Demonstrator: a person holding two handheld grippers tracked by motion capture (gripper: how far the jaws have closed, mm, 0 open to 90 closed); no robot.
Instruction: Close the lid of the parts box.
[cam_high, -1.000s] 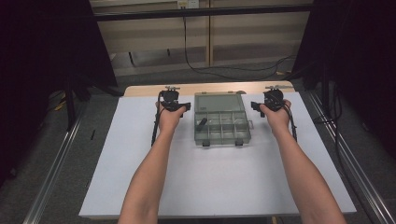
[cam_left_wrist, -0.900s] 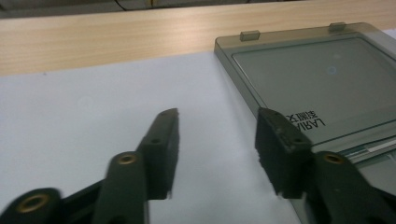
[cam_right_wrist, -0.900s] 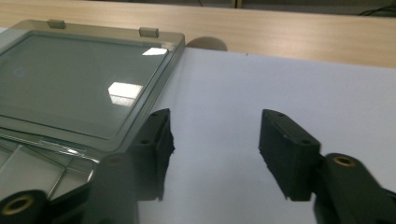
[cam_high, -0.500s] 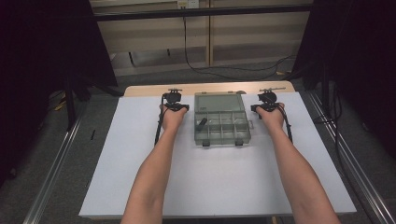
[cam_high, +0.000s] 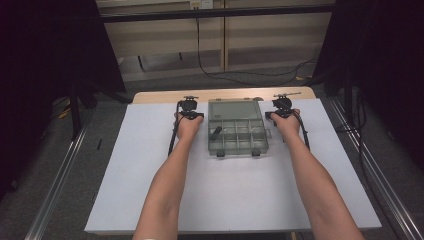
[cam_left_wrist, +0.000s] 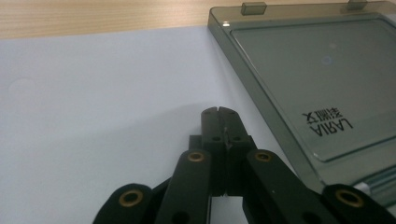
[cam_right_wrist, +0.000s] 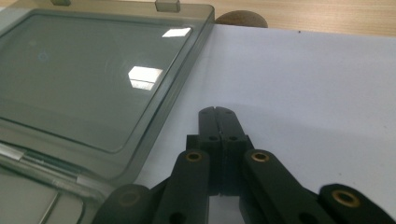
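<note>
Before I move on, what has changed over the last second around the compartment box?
Both hands eased in closer to the box, one on each side. The left tongs and right tongs have just been closing and now stand shut, nothing between them. The compartment box lies where it was, lid open flat, the small dark piece in its cell, on the white mat.

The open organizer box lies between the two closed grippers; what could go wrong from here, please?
1. The lid lies flat on the white mat, so the shut left gripper or right gripper may slip under no edge and push the box sideways instead.
2. A small dark item sits in a compartment; a jolt might throw it out.
3. The lid's far edge is near the table edge; a push could slide it further.
</note>
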